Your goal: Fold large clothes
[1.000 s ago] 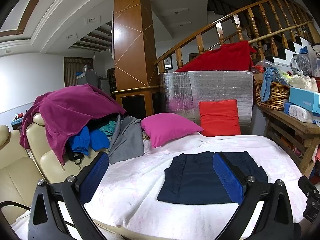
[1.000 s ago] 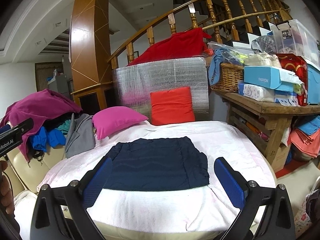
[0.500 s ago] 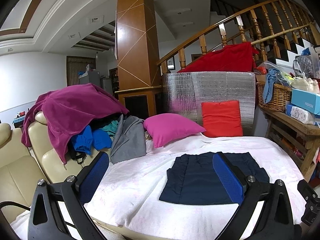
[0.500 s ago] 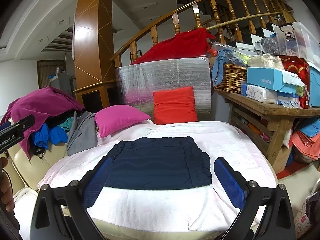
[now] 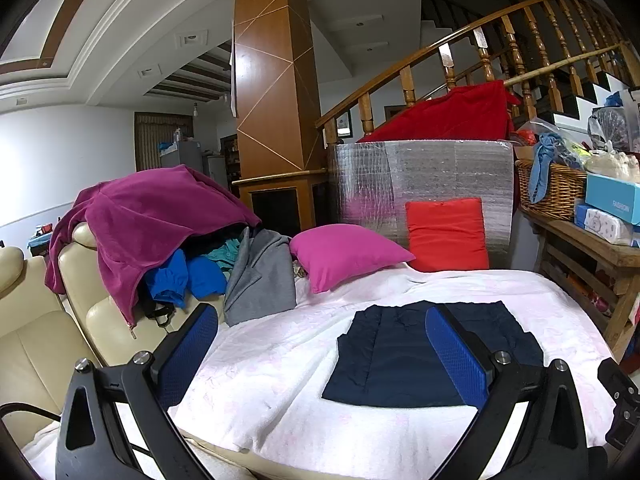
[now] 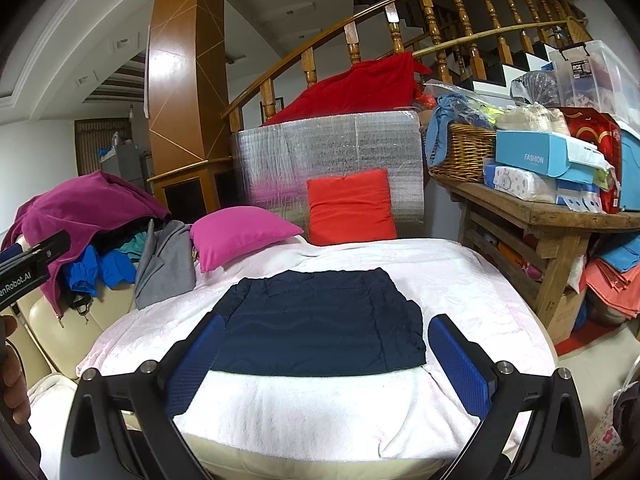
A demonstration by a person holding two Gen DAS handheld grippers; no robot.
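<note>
A dark navy garment (image 5: 400,356) lies folded into a flat rectangle on the white-covered bed (image 5: 280,360); it also shows in the right wrist view (image 6: 320,320). My left gripper (image 5: 320,344) is open and empty, held above the bed's near edge to the left of the garment. My right gripper (image 6: 324,356) is open and empty, held over the near edge of the garment without touching it. A pile of unfolded clothes (image 5: 180,240), purple, blue and grey, lies on the cream sofa (image 5: 40,340) at the left.
A pink cushion (image 5: 344,252) and a red cushion (image 5: 446,234) rest at the bed's far side against a silver foil panel (image 5: 420,176). A wooden table (image 6: 540,216) with a wicker basket (image 6: 460,152) and boxes stands at the right. Folded clothes (image 6: 612,276) are stacked beneath it.
Both grippers have drifted slightly back and upward from the bed; the garment looks a bit farther away. Both grippers stay open and the garment has not moved.
</note>
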